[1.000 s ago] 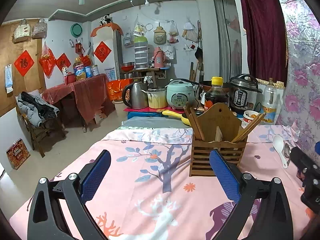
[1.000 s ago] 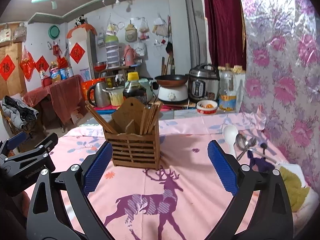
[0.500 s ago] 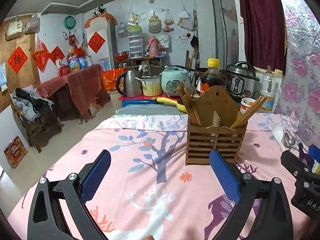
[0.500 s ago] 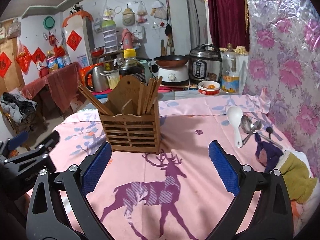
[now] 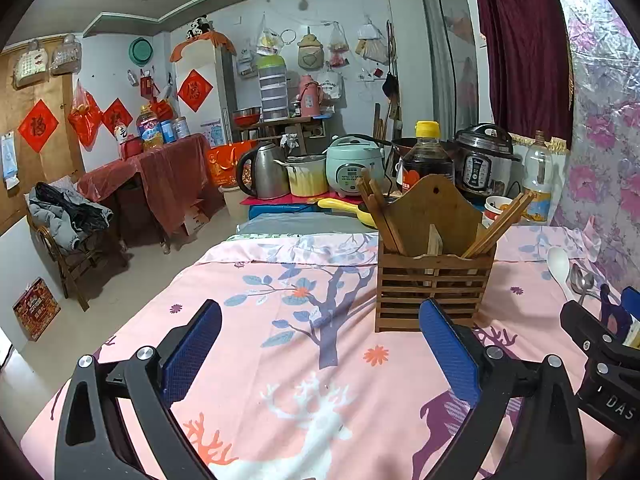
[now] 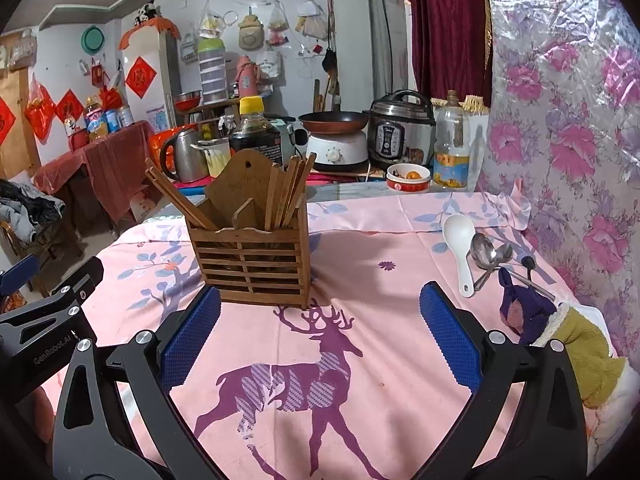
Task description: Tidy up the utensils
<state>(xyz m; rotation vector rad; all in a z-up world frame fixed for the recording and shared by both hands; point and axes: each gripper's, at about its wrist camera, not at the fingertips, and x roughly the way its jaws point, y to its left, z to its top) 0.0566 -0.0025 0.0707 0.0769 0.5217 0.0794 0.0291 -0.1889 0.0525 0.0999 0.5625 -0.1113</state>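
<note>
Left tool, right tool: black frames, blue textured pads, silver screws; white "GenRobot.AI" lettering.

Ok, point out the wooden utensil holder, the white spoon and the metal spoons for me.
wooden utensil holder (image 6: 250,268), right wrist view, on its slatted front wall.
white spoon (image 6: 459,230), right wrist view, on its bowl.
metal spoons (image 6: 482,250), right wrist view, on the bowl of the nearest one.

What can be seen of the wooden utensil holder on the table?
The wooden utensil holder is a brown slatted box with a taller arched back panel pierced by a hanging hole, and an inner divider. It stands upright on the pink tablecloth. Wooden chopsticks lean in both compartments. Neither gripper touches it; the spoons lie apart, to its right.
</note>
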